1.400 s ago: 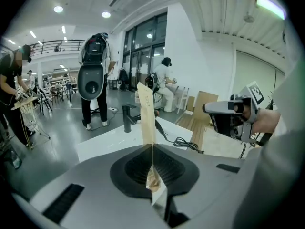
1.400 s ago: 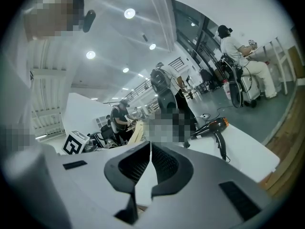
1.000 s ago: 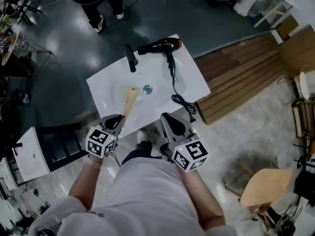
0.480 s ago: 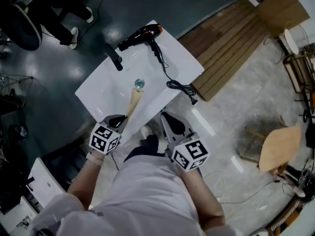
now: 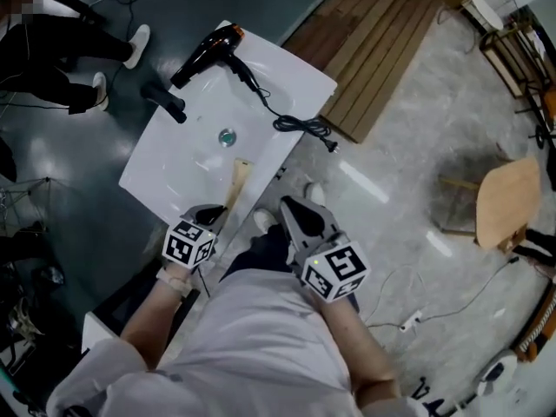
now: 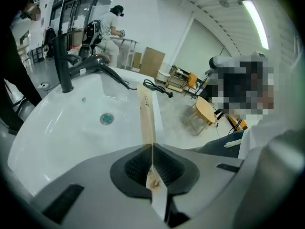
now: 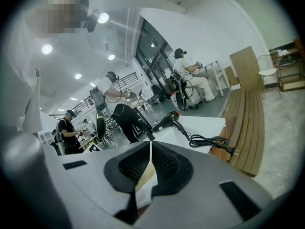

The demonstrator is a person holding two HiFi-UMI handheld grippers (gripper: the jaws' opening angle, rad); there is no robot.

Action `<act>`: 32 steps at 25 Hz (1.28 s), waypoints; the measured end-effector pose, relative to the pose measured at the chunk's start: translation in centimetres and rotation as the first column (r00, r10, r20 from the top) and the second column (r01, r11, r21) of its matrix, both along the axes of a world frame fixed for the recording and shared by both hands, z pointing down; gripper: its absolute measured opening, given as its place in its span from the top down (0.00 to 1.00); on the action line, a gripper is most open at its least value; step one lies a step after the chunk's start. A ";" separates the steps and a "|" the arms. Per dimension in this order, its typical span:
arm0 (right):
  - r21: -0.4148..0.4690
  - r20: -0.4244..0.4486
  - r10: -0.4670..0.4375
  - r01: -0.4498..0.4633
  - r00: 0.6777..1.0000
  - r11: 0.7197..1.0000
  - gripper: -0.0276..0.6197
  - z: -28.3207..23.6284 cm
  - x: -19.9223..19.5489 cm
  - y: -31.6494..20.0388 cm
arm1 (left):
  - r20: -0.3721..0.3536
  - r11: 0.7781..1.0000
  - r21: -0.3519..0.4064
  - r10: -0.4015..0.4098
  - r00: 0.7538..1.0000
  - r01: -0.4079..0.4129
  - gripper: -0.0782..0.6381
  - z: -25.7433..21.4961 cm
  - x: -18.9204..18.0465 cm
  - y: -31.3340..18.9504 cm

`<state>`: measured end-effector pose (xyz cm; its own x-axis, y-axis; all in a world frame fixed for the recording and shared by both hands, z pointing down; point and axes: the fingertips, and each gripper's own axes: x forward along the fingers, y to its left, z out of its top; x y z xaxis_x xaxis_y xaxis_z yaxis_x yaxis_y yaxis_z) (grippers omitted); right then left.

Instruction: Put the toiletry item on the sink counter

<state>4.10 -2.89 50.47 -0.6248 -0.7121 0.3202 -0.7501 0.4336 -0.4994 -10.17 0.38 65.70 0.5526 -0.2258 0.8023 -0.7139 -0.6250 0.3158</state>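
Note:
My left gripper (image 5: 211,218) is shut on the near end of a long, flat tan toiletry stick (image 5: 236,183). In the left gripper view the stick (image 6: 146,113) runs from the left gripper (image 6: 151,149) out over the front rim of the white sink (image 6: 57,128), to the right of the drain (image 6: 106,119). My right gripper (image 5: 292,208) hangs beside it, off the sink's near right edge. In its own view the right gripper (image 7: 150,147) has its pads pressed together, and nothing sticks out of them.
A black hair dryer (image 5: 204,46) lies at the back of the sink counter (image 5: 287,85), its cord (image 5: 295,122) trailing to the right edge. A black faucet (image 5: 165,100) stands at the back left. Wooden planks (image 5: 373,42) and a wooden chair (image 5: 508,202) are to the right; a person's legs (image 5: 52,50) are at the far left.
The head view has swung, so the sink now sits further up and left. The stick's tip has come back from beside the drain toward the front rim. Both grippers stay shut.

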 end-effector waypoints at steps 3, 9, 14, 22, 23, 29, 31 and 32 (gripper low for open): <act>-0.005 0.002 0.039 -0.039 0.999 0.999 0.92 0.5 1.0 0.9 | 0.007 0.999 -0.027 0.029 1.000 -0.029 0.86 1.3 0.5 0.7; -0.026 0.000 0.100 -0.100 0.995 0.995 0.92 1.2 2.8 2.1 | 0.023 0.996 -0.057 0.068 0.997 -0.066 0.86 3.0 1.3 1.2; -0.035 -0.003 0.117 -0.117 0.993 0.993 0.92 1.5 3.5 2.3 | 0.027 0.997 -0.049 0.067 0.997 -0.066 0.85 3.1 1.7 0.6; -0.032 0.008 0.105 -0.105 0.994 0.994 0.92 1.4 3.6 1.9 | 0.042 0.997 -0.036 0.072 0.997 -0.070 0.84 3.1 2.0 0.2; -0.032 0.008 0.104 -0.104 0.995 0.994 0.92 1.3 3.6 1.9 | 0.043 0.997 -0.037 0.072 0.996 -0.071 0.83 3.1 2.0 0.2; -0.033 0.005 0.100 -0.100 0.995 0.994 0.92 1.1 3.9 1.6 | 0.058 0.996 -0.040 0.078 0.995 -0.076 0.74 3.1 1.8 -0.1; -0.031 0.005 0.096 -0.096 0.995 0.995 0.92 1.2 4.0 1.4 | 0.061 0.997 -0.038 0.074 0.995 -0.072 0.71 3.1 1.7 -0.3; -0.030 0.004 0.092 -0.092 0.996 0.995 0.92 1.1 4.0 1.2 | 0.061 0.997 -0.037 0.071 0.996 -0.069 0.70 3.0 1.7 -0.4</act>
<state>8.13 -1.67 51.60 -0.5589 -0.7569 0.3388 -0.7834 0.3480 -0.5150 -8.47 0.00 68.73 0.5145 -0.1601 0.8424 -0.6879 -0.6636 0.2940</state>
